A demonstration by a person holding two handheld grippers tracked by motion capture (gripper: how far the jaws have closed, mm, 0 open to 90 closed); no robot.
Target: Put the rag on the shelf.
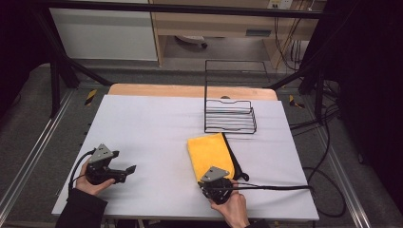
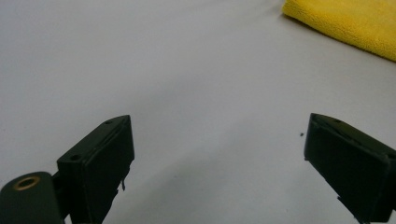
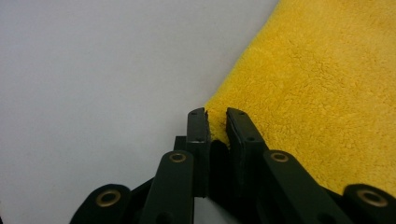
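Note:
A folded yellow cloth (image 1: 209, 154) lies flat on the white table (image 1: 157, 128), right of centre. My right gripper (image 1: 205, 182) sits at the cloth's near corner, and in the right gripper view its jaws (image 3: 216, 115) are shut on that corner of the yellow cloth (image 3: 317, 88). My left gripper (image 1: 129, 170) rests low at the table's near left, held by a hand, pointing right. Its jaws stand wide open over bare table in the left gripper view (image 2: 217, 133), with the cloth's edge (image 2: 345, 21) far off at the upper right.
A black wire rack (image 1: 230, 113) stands upright on the table behind the cloth. A black strap or tool (image 1: 236, 164) lies along the cloth's right edge. The right gripper's cable (image 1: 280, 187) trails off to the right.

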